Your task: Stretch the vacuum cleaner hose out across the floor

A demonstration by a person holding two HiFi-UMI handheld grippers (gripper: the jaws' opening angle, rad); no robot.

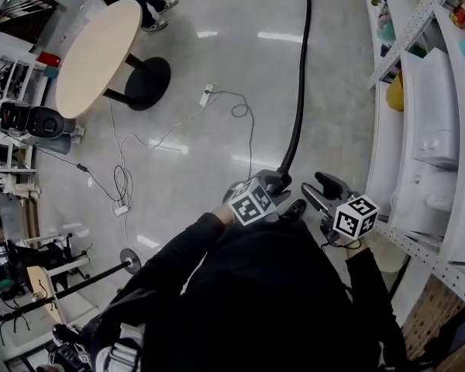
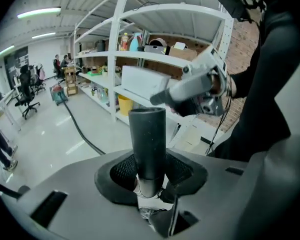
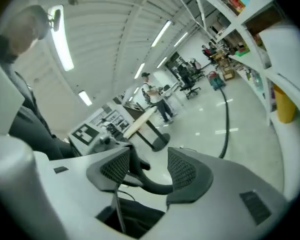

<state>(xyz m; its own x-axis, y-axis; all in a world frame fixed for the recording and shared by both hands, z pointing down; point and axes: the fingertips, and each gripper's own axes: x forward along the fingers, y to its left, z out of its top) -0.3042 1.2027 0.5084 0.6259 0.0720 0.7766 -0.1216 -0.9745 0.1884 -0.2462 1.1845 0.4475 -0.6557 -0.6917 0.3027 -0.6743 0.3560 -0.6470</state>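
Glossy grey floor (image 1: 217, 91) filled the head view, with a round table (image 1: 101, 56) at the upper left and white shelves (image 1: 426, 130) down the right edge. Thin cables (image 1: 124, 184) straggled over the floor left of centre.

And there was the hose (image 1: 301, 84): a black line that ran from the top edge, right of centre, down the floor in a gentle curve to the left gripper (image 1: 273, 183), low in the middle of the frame, just above the person's dark sleeves.

In the left gripper view the grip was plain: the left gripper's (image 2: 150, 169) pads were clamped on the hose's rigid black end (image 2: 147, 144), which stood up out of the jaws at frame centre. More of the hose trailed off across the floor at the left, along the foot of the shelves.

Just beside it, at the lower right of the head view, sat the right gripper (image 1: 319, 188). Its own view showed the jaws spread, with neither pad pressed on anything. Beyond them the hose (image 3: 226, 124) curved away over the shiny floor at the right.
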